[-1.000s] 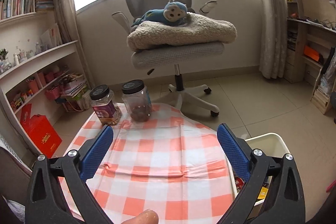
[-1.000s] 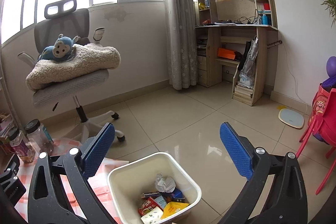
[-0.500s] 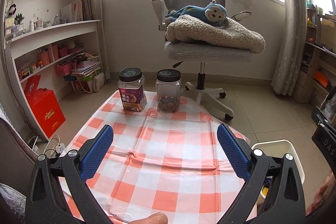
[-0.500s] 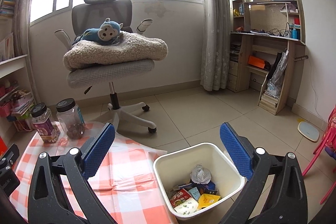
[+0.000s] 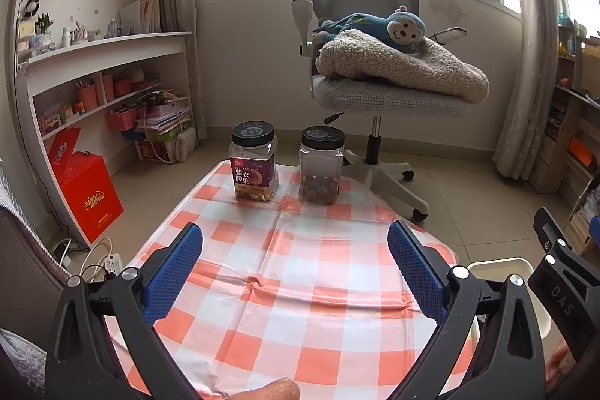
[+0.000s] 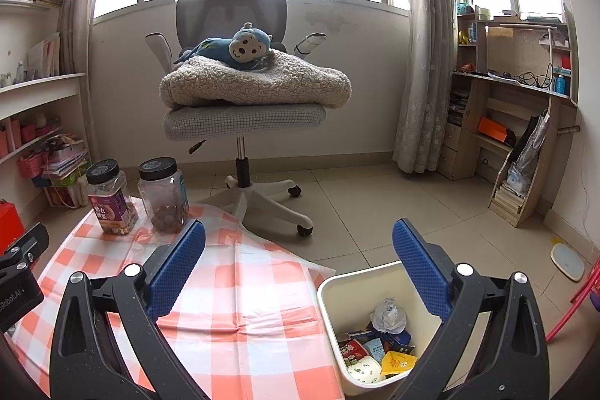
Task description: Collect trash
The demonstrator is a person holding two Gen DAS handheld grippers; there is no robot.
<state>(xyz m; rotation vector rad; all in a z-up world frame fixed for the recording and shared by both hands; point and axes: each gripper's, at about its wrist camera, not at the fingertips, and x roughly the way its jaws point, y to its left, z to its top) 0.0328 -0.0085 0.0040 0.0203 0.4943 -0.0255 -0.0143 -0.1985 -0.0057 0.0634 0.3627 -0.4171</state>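
A white trash bin (image 6: 330, 291) stands on the floor at the table's right edge, holding a crumpled white wrapper (image 6: 388, 314) and several colourful packets (image 6: 375, 355). Its rim also shows in the left wrist view (image 5: 500, 265). My left gripper (image 5: 294, 268) is open and empty above the orange-and-white checked tablecloth (image 5: 300, 287). My right gripper (image 6: 298, 267) is open and empty, over the table's right edge and the bin. No loose trash shows on the cloth.
Two black-lidded jars, one with a purple label (image 5: 254, 167) and one of brown nuts (image 5: 320, 165), stand at the table's far end. A grey office chair (image 5: 378, 89) with a blanket and blue monkey toy is behind. Shelves (image 5: 97, 77) left, red box (image 5: 88, 190), desk (image 6: 521, 122) right.
Both grippers have swung left, away from the bin toward the table. More of the cloth and jars now shows in both views. Both stay open and empty.
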